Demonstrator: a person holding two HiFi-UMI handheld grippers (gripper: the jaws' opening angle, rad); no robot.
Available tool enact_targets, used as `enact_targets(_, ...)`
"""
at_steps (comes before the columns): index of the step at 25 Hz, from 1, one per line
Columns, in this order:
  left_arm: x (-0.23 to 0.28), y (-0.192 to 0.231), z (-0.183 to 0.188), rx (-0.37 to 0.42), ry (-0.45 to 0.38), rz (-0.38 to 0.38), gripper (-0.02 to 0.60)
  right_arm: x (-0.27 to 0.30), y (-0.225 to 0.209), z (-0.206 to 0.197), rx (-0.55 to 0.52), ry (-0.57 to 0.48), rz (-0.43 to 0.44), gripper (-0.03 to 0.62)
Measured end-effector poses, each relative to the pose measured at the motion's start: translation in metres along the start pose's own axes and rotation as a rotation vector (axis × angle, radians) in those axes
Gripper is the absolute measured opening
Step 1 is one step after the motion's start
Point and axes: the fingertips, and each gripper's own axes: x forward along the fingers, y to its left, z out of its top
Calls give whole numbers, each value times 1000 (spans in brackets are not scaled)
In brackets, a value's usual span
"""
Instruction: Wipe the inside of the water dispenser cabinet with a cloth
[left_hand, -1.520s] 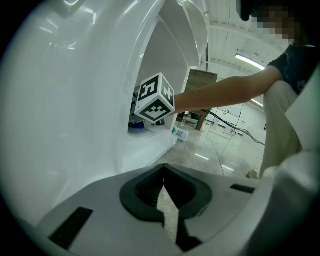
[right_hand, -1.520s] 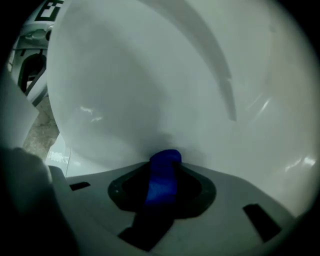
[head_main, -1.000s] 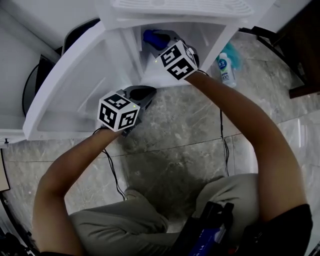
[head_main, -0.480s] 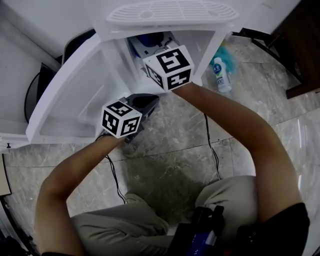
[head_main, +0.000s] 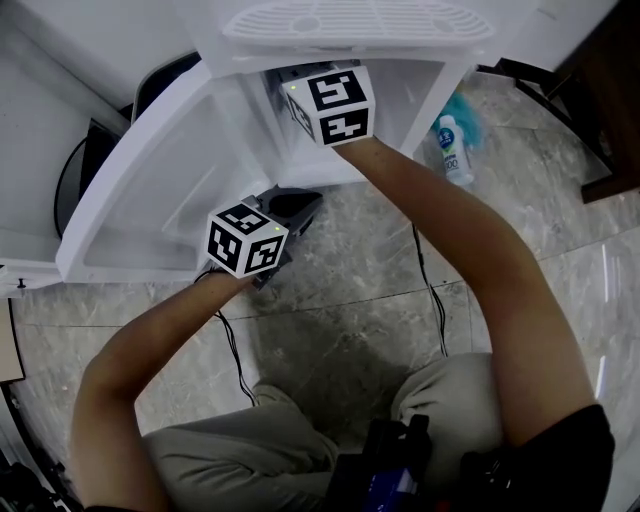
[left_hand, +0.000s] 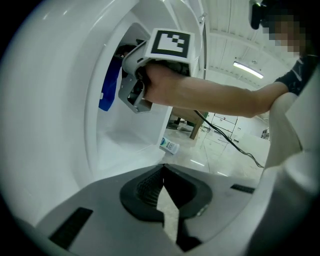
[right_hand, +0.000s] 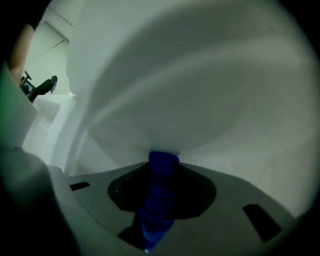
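The right gripper (right_hand: 162, 167) reaches up into the water dispenser cabinet (head_main: 200, 130), jaws clamped on a bunched blue cloth (right_hand: 160, 200) whose tip meets the pale inner wall ahead; the left gripper view shows the rest of the cloth hanging loose beneath that hand, inside the opening; the left gripper (left_hand: 164, 172) hangs low, just outside the cabinet front, jaws together at their tips and nothing between them. The step in hand looks to be wiping the upper inner wall, and doing it well probably means keeping the clamp firm so the bunch does not slip out under pressure; leading with the cloth's tip, not the jaw ends, so hard plastic is not scraped; sweeping in overlapping passes from the top downward and into the corners (the light in there is poor, so missed patches are likely). The hanging tail could snag on the cabinet's edge. A small bottle (head_main: 452, 145) lies on the floor to the right, well apart from the work.
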Motion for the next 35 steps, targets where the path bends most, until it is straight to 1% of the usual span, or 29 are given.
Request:
enact_targets(2,1,-5,0,-10,-6,-11,8,12,-8,-5,-27,20,-13,104)
enact_targets(5,4,-12,-1,-17,-9,-26,8,16,-8,-9,-52,35,-5,104)
enact_targets(11,9,-6,-1,-35,-9,-26,9,-3,4,3,-22,-2,19,104)
enact_targets(14,7,-6,-5,-37,-1,-21,9,-2,4,2,-40,-12,16,104)
enact_targets(18,0,-6,-8,-37,3,-16,8,14,-9,-4,-84,10,-12,104)
enact_targets(22,-3,-3,-13,-48,11,-6,8,20,-12,-8,-69,32,-33,104)
enact_targets(26,1,-3,-3,-29,-5,-12,9,5,-1,-1,-49,15,-2,104)
enact_targets(30,5,-3,0,-28,-6,-15,8,-2,4,2,-21,2,1,104)
enact_targets(35,1,-3,3,-17,-10,-5,9,17,-10,-6,-74,29,-20,104)
